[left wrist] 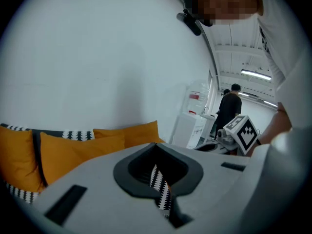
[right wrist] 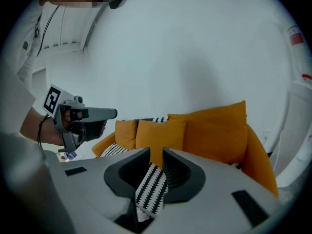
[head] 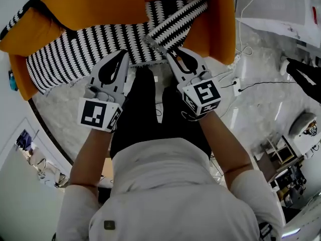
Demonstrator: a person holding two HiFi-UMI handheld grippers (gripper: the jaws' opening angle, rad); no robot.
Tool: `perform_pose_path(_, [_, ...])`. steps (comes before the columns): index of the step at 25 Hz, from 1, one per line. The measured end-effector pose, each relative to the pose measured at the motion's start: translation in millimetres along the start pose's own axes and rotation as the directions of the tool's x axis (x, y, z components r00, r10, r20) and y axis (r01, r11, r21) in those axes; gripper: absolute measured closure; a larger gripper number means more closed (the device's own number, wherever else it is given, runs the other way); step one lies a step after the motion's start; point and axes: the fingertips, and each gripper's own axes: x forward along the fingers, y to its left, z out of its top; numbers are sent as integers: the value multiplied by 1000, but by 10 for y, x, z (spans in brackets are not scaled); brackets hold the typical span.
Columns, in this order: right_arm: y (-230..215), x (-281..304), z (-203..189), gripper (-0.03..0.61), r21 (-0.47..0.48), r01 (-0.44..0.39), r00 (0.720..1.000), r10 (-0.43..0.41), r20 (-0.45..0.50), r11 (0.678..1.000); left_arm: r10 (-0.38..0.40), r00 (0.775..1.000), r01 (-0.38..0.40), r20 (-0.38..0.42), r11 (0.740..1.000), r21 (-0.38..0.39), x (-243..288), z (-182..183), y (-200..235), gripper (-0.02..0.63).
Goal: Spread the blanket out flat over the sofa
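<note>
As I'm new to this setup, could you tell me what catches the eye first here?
The bright orange sofa at the top of the head view, draped with a black-and-white zigzag blanket. Below it, the left gripper and right gripper both meet the blanket's near edge.

Left hand-held gripper (head: 124,53) is clamped shut; right hand-held gripper (head: 168,56) slightly parted.

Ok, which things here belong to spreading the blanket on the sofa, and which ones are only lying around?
Belong to the job:
- blanket
- sofa
- left gripper, shut on the blanket's edge
- right gripper, open around that edge

Just lying about:
- black cable on the floor
- white plug
- white appliance
- person standing in the background
</note>
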Motion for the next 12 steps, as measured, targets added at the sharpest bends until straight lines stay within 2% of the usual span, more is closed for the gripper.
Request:
perform_pose_path(6, [-33,785,-805,447,37,-1,993,5,-117,999,-10,999,9,-33,999,-44,240,-627,409,604])
perform_pose_path(12, [-247,1426,-1536,411,59,29,978,-16,-206,998,-20,997,15,-74,998,-62,602,-1264,689,604])
